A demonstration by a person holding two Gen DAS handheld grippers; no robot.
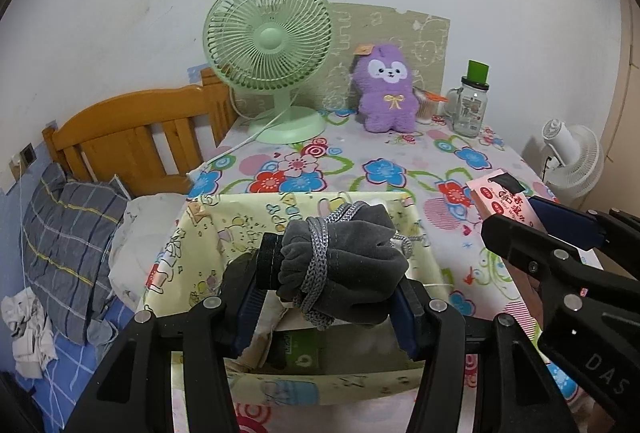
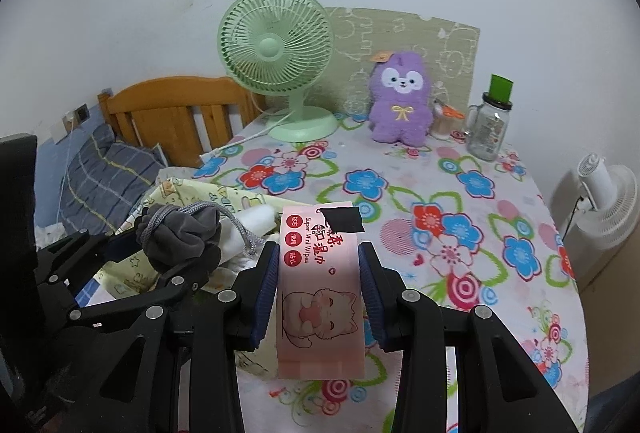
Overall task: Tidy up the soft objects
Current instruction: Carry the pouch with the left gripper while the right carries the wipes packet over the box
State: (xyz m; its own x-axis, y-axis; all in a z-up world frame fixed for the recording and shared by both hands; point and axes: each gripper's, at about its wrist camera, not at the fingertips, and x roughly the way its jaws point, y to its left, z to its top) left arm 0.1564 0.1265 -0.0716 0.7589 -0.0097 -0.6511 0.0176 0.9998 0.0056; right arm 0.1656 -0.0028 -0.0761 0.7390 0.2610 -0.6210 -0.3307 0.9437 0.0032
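Observation:
My left gripper (image 1: 328, 273) is shut on a grey velvet pouch (image 1: 344, 265) wound with a grey cord, held over the open yellow fabric bin (image 1: 188, 233) at the table's near left; the pouch also shows in the right wrist view (image 2: 184, 237). My right gripper (image 2: 320, 273) is shut on a pink pack of wet wipes (image 2: 320, 297), held just right of the bin above the table; the pack shows at the right in the left wrist view (image 1: 504, 205). A purple plush toy (image 1: 386, 89) sits upright at the back of the table.
A green desk fan (image 1: 268, 45) stands at the back left of the flowered tablecloth (image 1: 360, 169), with its cord trailing left. A glass jar with a green lid (image 1: 472, 101) stands back right. A bed with a wooden headboard (image 1: 132, 137) lies left. A white fan (image 1: 572, 157) stands on the floor right.

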